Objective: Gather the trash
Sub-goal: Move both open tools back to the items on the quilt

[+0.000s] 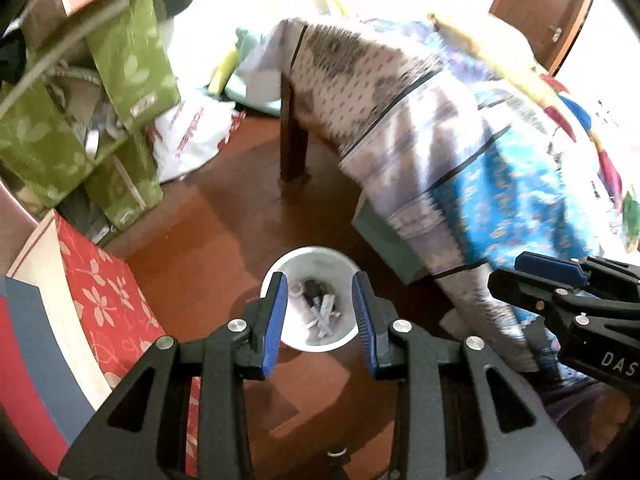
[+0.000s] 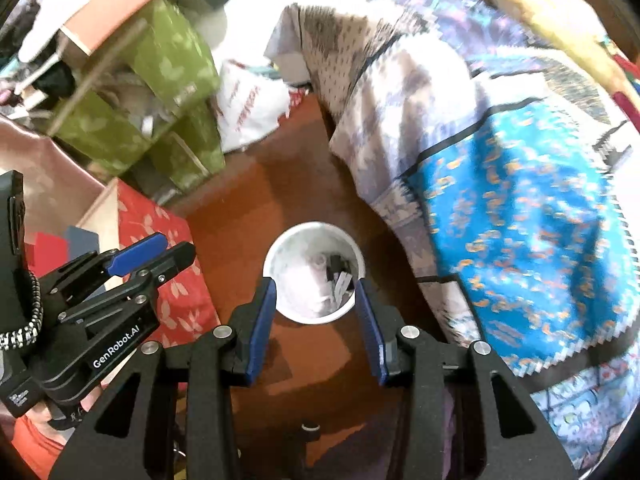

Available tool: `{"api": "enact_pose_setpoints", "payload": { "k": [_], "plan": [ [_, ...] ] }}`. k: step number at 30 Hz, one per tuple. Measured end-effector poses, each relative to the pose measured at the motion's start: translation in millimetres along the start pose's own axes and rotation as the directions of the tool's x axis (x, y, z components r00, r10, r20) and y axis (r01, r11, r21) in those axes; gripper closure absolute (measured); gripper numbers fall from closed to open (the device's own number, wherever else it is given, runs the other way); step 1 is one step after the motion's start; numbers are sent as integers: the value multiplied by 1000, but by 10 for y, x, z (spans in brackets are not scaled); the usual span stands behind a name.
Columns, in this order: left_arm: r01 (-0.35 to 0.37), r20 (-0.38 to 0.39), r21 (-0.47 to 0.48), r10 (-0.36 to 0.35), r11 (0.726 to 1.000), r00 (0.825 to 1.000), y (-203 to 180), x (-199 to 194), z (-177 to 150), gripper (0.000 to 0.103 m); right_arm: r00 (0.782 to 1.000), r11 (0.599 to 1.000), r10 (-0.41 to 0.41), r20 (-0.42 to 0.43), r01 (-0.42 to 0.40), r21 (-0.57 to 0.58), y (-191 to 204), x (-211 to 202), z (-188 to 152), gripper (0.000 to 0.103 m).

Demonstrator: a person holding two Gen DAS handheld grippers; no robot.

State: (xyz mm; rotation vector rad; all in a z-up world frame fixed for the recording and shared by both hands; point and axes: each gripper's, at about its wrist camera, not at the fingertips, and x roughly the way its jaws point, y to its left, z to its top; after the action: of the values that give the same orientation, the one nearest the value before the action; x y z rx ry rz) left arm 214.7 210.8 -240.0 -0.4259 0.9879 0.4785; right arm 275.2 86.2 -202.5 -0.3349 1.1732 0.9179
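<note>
The left gripper (image 1: 320, 320) hangs above the brown floor (image 1: 208, 232) with its blue-padded fingers spread wide and nothing between them, and the right gripper (image 2: 316, 322) hovers beside it, likewise spread and empty. Both point down at a white bin (image 1: 276, 276) standing upright on the floor just beside the bed; its round mouth shows between each pair of fingers, though neither gripper touches it. At the bottom of the bin lies a small heap of trash (image 1: 320, 312), pale scraps mixed with a few dark pieces, too blurred to name one by one. To the right, a patterned bedspread (image 2: 520, 208), blue and lavender, drapes over the bed edge and hangs down near the bin. A dark wooden bed leg (image 1: 294, 136) stands farther back. On the left sits a red box with a white flower print (image 1: 100, 296), and behind it a stack of green leaf-patterned storage boxes (image 1: 132, 60). A white plastic bag with red lettering (image 1: 192, 136) slumps on the floor beyond them. From the right wrist view, the left gripper's side shows printed lettering.
</note>
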Motion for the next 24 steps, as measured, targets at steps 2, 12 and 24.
{"api": "enact_pose_setpoints", "payload": {
  "k": [2, 12, 24],
  "plan": [
    [8, 32, 14, -8, 1000, 999, -104, -165, 3, 70, 999, 1000, -8, 32, 8, 4, -14, -156, -36, 66],
    [60, 137, 124, -77, 991, 988, -888, -750, 61, 70, 974, 994, -107, 200, 99, 48, -407, -1028, -318, 66],
    [199, 160, 319, -260, 926, 952, -2234, -984, 91, 70, 910, 950, -280, 306, 216, 226, -1365, -1864, -841, 66]
  ]
}}
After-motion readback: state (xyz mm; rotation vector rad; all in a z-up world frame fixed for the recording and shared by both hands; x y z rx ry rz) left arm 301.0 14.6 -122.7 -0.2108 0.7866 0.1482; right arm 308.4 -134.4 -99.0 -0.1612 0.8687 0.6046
